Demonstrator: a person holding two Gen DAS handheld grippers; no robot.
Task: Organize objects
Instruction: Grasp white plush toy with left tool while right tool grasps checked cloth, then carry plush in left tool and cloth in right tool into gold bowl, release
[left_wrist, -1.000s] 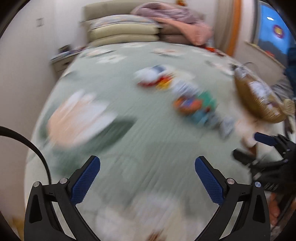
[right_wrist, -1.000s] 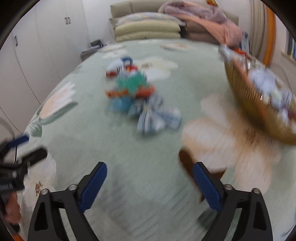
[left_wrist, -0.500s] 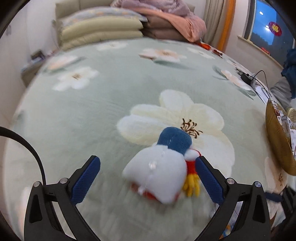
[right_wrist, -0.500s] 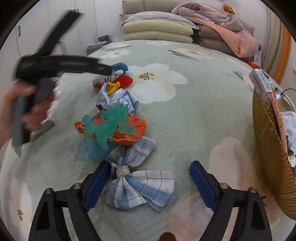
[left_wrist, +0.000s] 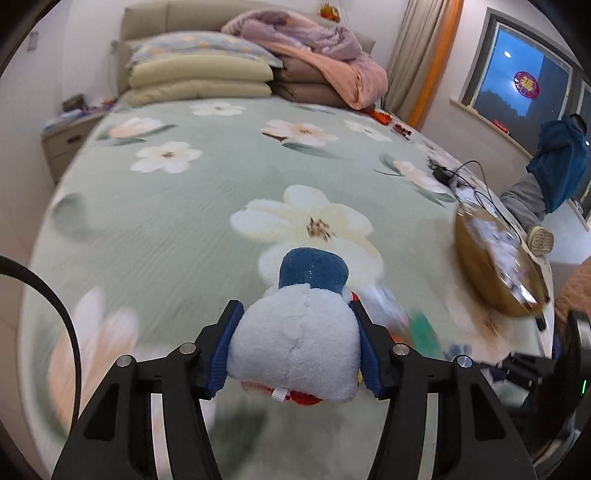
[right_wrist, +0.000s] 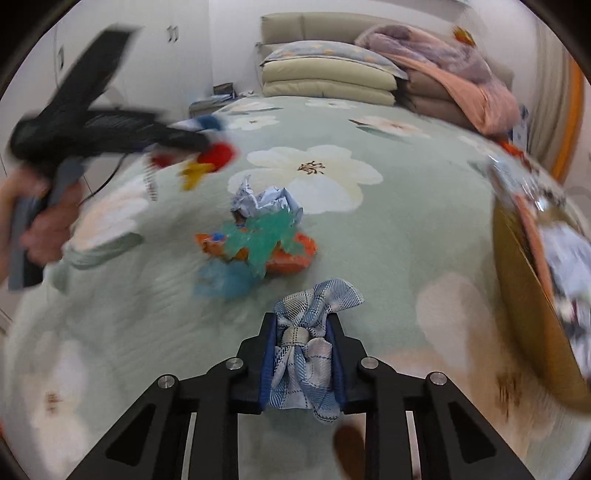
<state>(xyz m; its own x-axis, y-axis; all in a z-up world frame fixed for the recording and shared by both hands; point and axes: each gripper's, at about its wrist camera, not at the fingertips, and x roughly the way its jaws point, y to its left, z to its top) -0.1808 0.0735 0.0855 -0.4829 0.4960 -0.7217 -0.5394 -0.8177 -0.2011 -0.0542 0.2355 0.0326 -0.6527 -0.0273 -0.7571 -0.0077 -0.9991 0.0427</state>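
Both claws grip something: the left gripper (left_wrist: 295, 347) has just been closing and its blue pads now press on either side of the white plush duck toy with a blue cap (left_wrist: 295, 350), which is lifted a little above the pale green flower-printed bedspread (left_wrist: 166, 229), while the right gripper (right_wrist: 302, 363) has also just been closing and now pinches the blue-and-white checked fabric bow (right_wrist: 304, 354) at its knot, between nearly shut jaws. Beyond the bow, on the bedspread, lie a crumpled pale blue paper wad (right_wrist: 264, 201), an orange packet (right_wrist: 291, 254) and translucent green and blue plastic pieces (right_wrist: 266, 240), touching in a heap. A round golden woven basket (right_wrist: 524, 295) holding light items sits near the bed's right edge
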